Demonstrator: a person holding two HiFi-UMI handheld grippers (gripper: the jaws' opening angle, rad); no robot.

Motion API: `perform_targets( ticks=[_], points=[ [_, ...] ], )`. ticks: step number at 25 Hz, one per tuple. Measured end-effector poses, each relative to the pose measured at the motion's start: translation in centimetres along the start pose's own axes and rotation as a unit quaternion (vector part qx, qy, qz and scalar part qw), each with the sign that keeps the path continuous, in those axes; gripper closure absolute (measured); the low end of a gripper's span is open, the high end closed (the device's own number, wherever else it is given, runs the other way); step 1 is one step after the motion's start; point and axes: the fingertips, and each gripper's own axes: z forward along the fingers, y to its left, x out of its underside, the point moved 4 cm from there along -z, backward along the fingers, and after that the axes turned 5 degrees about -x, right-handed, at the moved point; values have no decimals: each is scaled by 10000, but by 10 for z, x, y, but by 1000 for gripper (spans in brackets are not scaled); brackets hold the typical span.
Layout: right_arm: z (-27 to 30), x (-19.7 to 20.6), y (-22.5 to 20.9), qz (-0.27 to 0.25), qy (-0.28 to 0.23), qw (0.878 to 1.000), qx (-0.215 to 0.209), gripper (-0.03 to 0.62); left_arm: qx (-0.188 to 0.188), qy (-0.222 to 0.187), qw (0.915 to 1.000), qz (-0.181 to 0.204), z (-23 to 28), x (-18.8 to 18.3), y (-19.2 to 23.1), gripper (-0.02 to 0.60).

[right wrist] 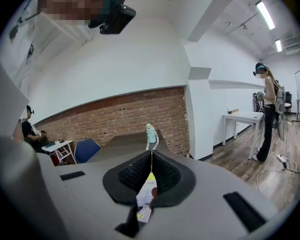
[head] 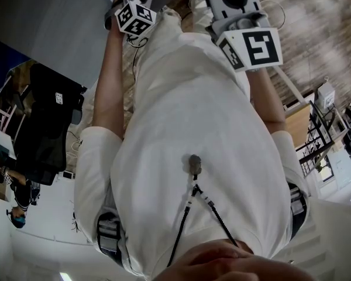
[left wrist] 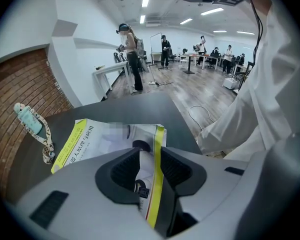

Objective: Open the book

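Observation:
A white book (left wrist: pixel 102 141) with a yellow band lies on the dark grey table (left wrist: pixel 140 109). One yellow-edged page (left wrist: pixel 158 174) stands up from it between the jaws of my left gripper (left wrist: pixel 151 156). The pads are apart and do not press it, so this gripper is open. My right gripper (right wrist: pixel 151 159) has its pads together at the tip, with the page (right wrist: pixel 146 191) clamped edge-on between them. In the head view only the marker cubes of the left gripper (head: pixel 134 17) and right gripper (head: pixel 253 47) show at the top, above my white shirt.
A teal tag on a patterned lanyard (left wrist: pixel 32 126) lies at the table's far left, also ahead of the right jaws as the lanyard (right wrist: pixel 150 134). Beyond are a brick wall (right wrist: pixel 115 116), a blue chair (right wrist: pixel 85 149), white tables, a floor cable (left wrist: pixel 200 116) and several standing people.

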Motion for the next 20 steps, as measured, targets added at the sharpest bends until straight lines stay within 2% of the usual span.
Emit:
perform_targets(
  ticks=[8,20],
  points=[
    [-9,-2,-1,-54,11,9999,-126,557,-153,4,9989,-433,-4,-7,-8,512],
    [-7,-6,20,-208,-25,9986,-490,557,-512,-32,9931,-1055,-20,3,-6,543]
  ],
)
